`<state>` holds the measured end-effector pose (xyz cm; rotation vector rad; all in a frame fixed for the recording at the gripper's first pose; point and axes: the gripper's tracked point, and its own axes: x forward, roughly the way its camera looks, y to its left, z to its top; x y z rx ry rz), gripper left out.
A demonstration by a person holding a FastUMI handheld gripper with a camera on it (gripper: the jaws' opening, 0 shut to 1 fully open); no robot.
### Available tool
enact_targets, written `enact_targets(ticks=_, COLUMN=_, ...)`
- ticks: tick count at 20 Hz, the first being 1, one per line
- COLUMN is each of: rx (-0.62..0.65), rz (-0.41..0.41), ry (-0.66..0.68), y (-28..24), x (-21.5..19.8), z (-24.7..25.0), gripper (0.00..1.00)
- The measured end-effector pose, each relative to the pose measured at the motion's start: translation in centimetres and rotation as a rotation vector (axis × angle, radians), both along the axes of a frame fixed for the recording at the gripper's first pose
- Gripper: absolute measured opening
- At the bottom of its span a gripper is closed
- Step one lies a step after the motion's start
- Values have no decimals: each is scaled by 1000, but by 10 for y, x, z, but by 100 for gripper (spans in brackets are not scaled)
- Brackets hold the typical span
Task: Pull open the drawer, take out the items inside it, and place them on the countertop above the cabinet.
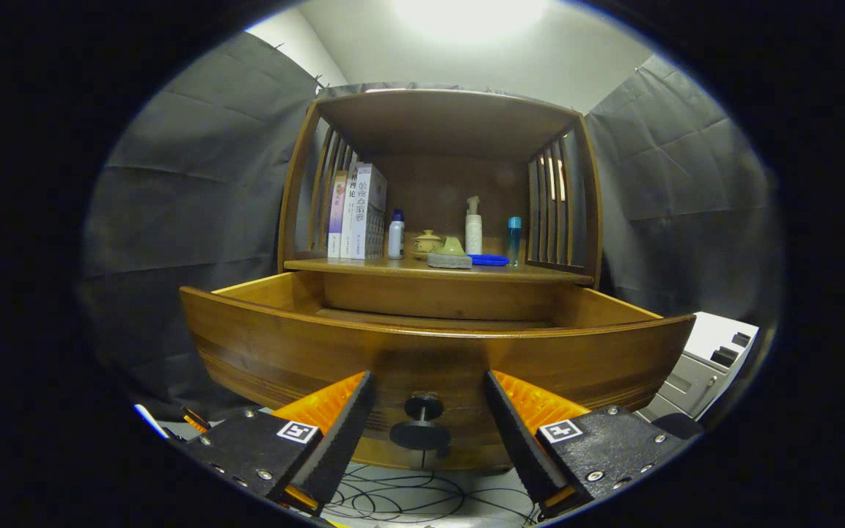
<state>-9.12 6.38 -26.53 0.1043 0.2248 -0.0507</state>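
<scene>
A wooden cabinet has its drawer pulled out toward me. The drawer's dark round knob sits between my fingers, which stand apart and do not touch it. My gripper is open, level with the drawer front. The drawer's inside is mostly hidden behind its front panel; I see only its far wall and side walls. Above it runs the countertop, holding a grey block with a green cone, a blue flat thing, a small teapot and bottles.
Books stand at the left of the countertop, a white bottle, a pump bottle and a blue tube further right. Slatted sides and a shelf roof enclose it. A grey-white unit stands to the right; cables lie on the floor.
</scene>
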Motion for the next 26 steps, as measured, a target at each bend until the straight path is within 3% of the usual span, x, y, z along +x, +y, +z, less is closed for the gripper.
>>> enact_targets(ticks=26, rx=13, rz=18, ry=30, y=-13, x=111, z=-9, gripper=94)
